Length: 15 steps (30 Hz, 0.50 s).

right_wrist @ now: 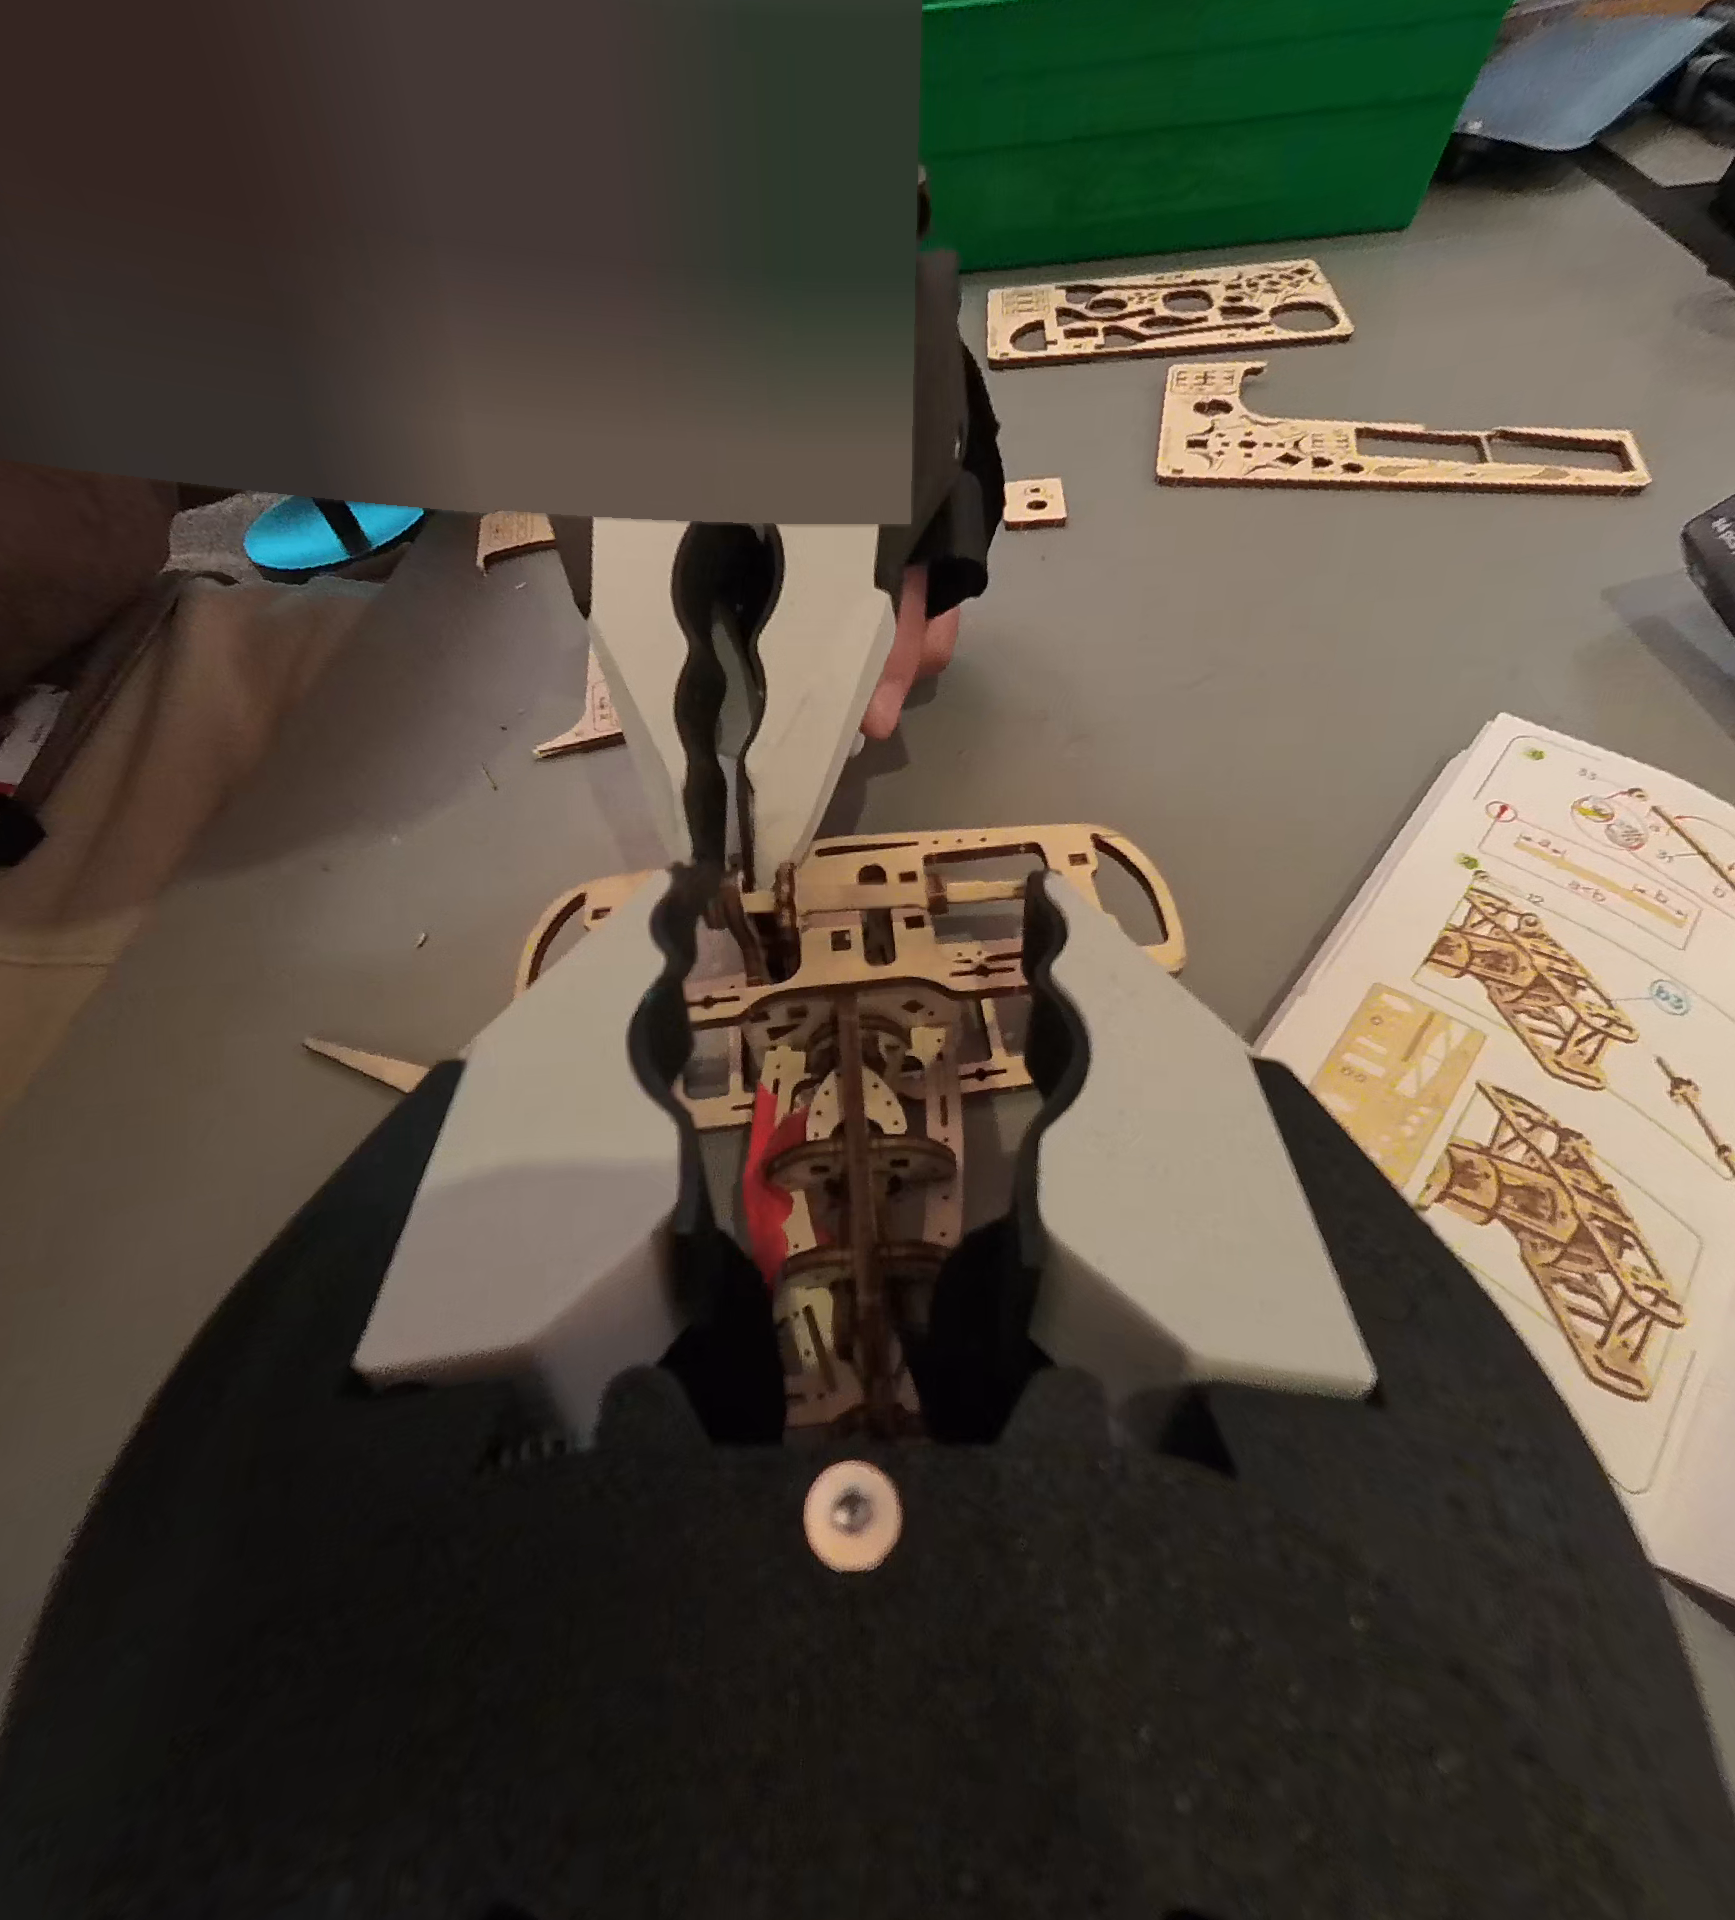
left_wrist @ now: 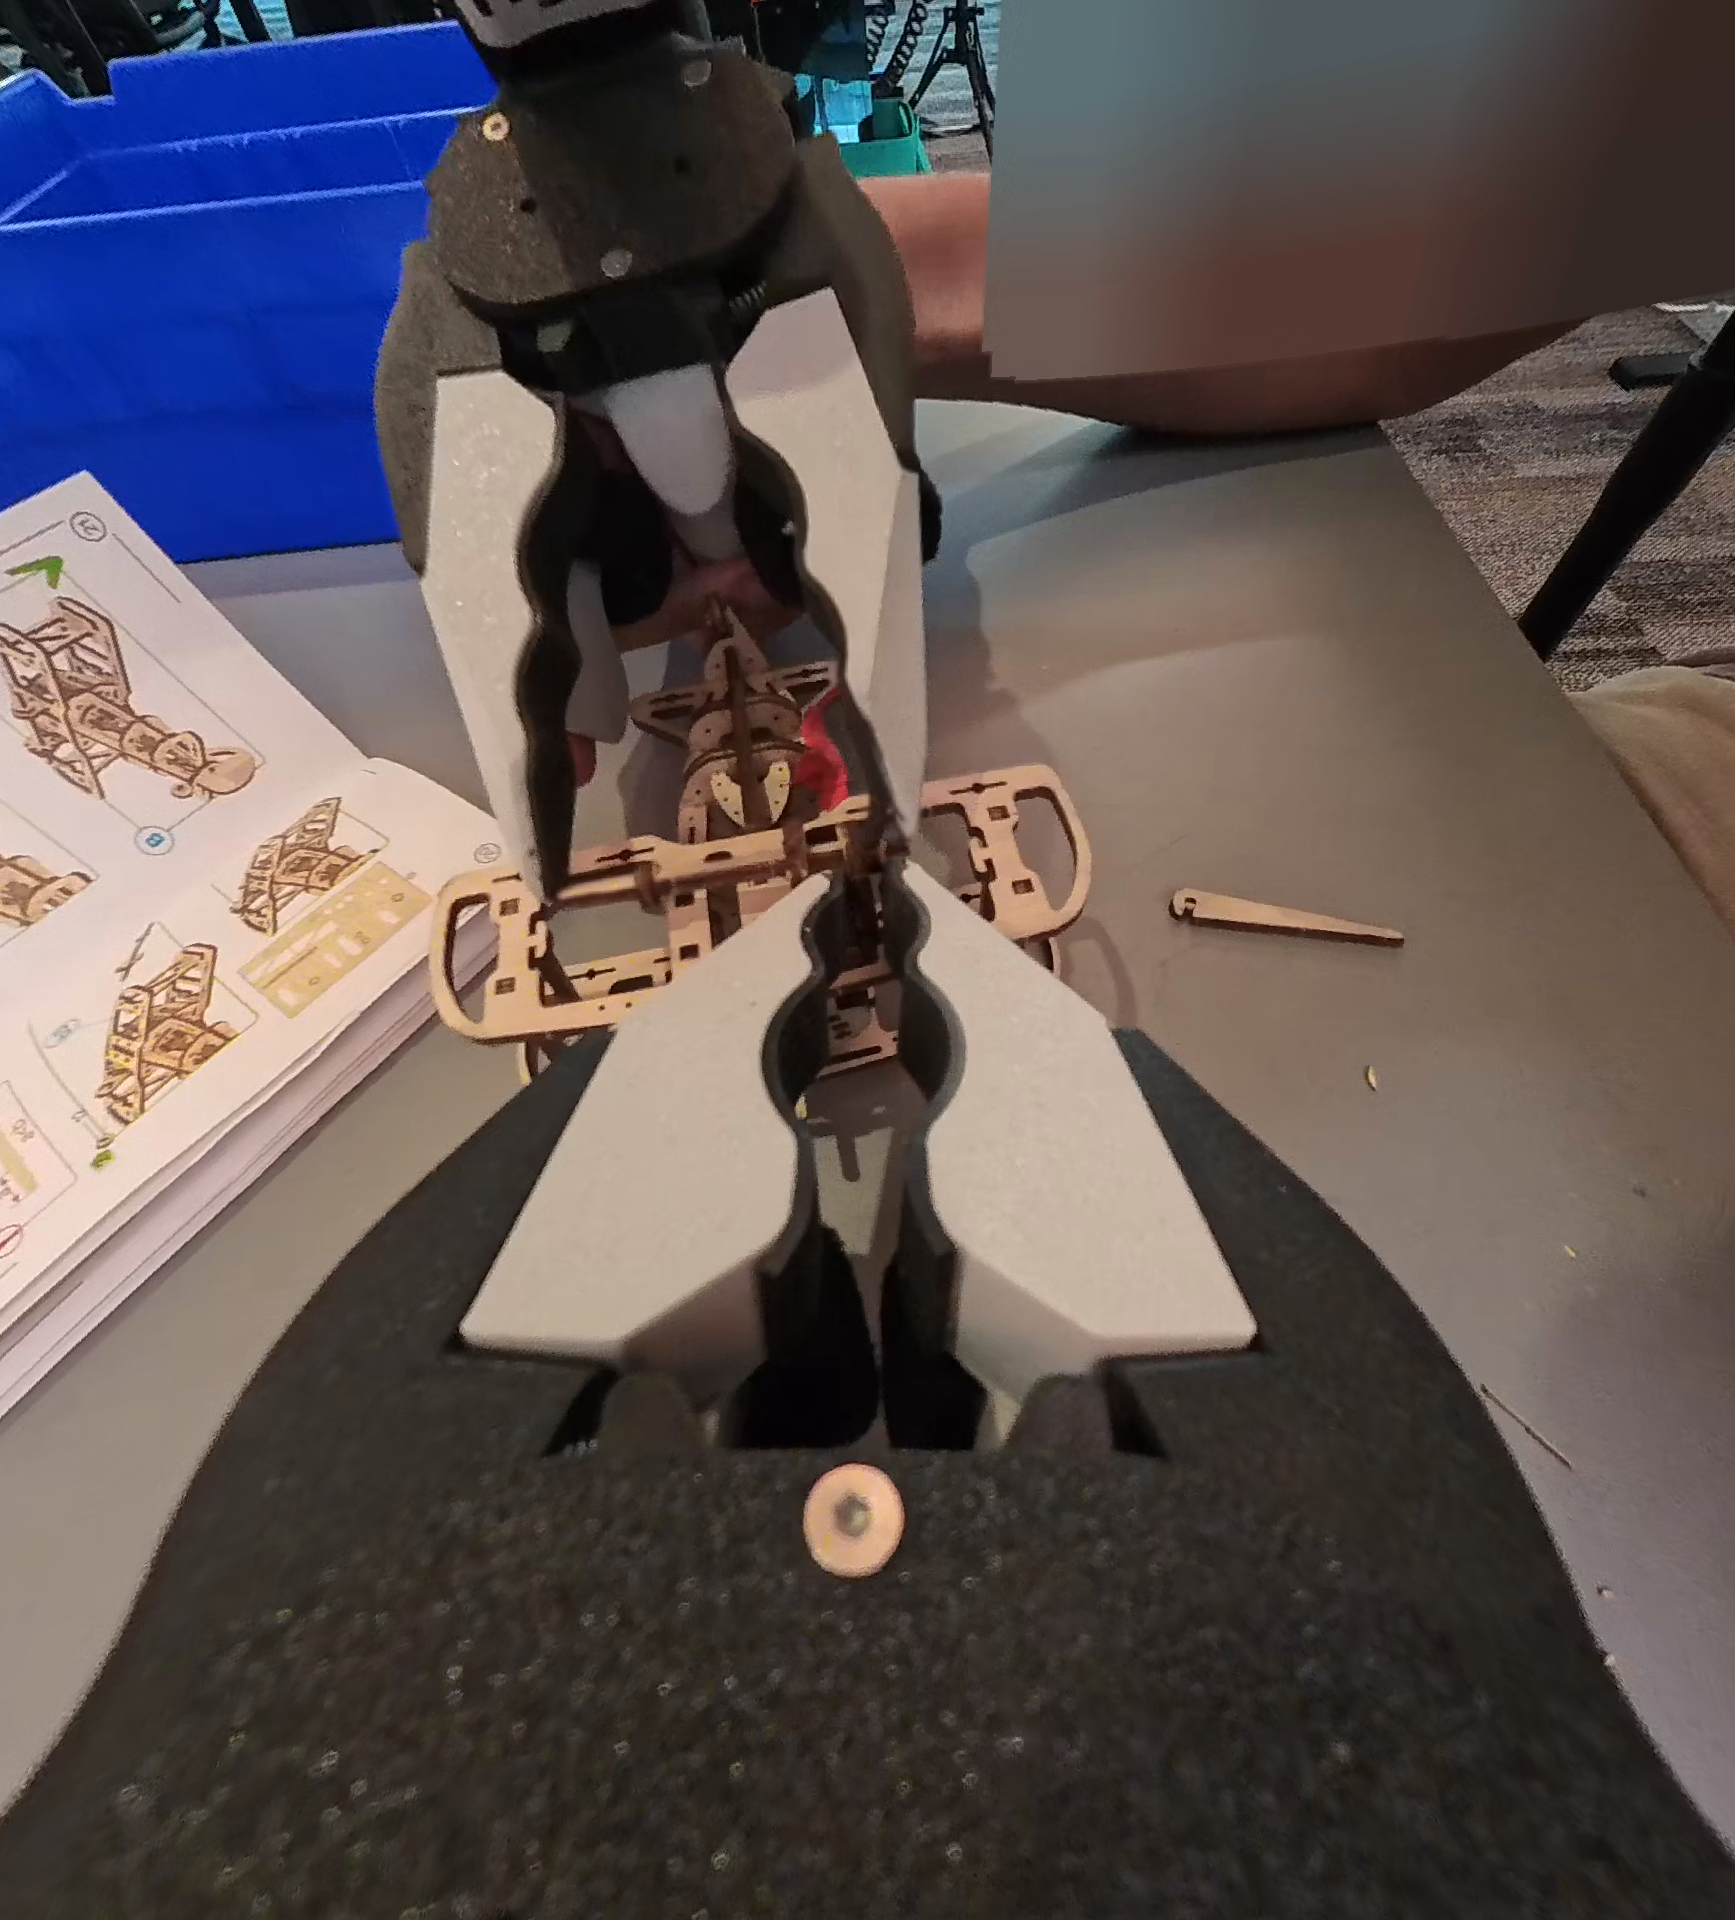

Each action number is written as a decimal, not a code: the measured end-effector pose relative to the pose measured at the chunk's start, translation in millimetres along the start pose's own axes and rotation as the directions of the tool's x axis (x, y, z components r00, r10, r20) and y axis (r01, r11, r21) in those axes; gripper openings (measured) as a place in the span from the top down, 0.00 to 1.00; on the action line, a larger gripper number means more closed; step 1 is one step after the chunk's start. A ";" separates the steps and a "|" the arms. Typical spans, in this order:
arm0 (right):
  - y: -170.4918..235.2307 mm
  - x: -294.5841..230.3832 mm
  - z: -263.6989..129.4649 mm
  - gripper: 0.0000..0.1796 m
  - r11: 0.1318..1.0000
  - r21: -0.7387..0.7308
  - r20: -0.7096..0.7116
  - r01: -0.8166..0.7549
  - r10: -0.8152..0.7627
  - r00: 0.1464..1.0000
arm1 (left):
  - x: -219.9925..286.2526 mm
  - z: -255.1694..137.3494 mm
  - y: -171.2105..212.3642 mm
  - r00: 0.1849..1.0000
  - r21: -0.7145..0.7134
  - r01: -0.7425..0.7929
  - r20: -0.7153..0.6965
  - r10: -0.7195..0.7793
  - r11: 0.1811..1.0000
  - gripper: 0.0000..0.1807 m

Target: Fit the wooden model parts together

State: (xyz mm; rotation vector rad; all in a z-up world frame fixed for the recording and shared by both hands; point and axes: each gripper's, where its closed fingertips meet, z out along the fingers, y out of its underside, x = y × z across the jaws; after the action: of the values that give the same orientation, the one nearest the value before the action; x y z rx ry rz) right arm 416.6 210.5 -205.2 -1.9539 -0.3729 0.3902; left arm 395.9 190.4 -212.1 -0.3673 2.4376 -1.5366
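Gripping wooden model (right_wrist: pixel 847 1122) | right claw (right_wrist: pixel 858 904) open astride | left claw (left_wrist: pixel 868 883) pinching strut

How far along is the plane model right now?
Done: the fuselage is built and sits on the wing frame. In hand: the right gripper straddles the fuselage, jaws apart; the left gripper pinches a small part at the wing joint. Left: a loose wooden spike lies unfitted.

left gripper (left_wrist: pixel 868 894): black speckled foam-like body, two pale grey wedge fingers (left_wrist: pixel 676 1132) with wavy black inner pads, one round silver screw (left_wrist: pixel 854 1520) at centre. right gripper (right_wrist: pixel 858 914): same build, same silver screw (right_wrist: pixel 852 1514). black sleeve (right_wrist: pixel 956 499) at wrist.
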 end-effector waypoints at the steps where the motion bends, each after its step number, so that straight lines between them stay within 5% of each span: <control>1: 0.4 -0.3 0.2 0.65 1.000 -0.004 0.003 -0.001 0.001 1.000 | 0.0 0.0 0.0 1.000 0.000 0.001 -0.001 -0.001 1.000 0.98; 15: -1.3 -4.4 0.9 0.64 1.000 0.006 0.013 -0.004 0.004 1.000 | 3.2 -1.6 0.3 1.000 0.002 0.001 -0.029 -0.001 1.000 0.98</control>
State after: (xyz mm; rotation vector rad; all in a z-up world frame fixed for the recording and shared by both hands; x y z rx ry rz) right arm 412.2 209.8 -203.9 -1.9476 -0.3761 0.4056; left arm 392.3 190.8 -211.8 -0.3486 2.4580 -1.5554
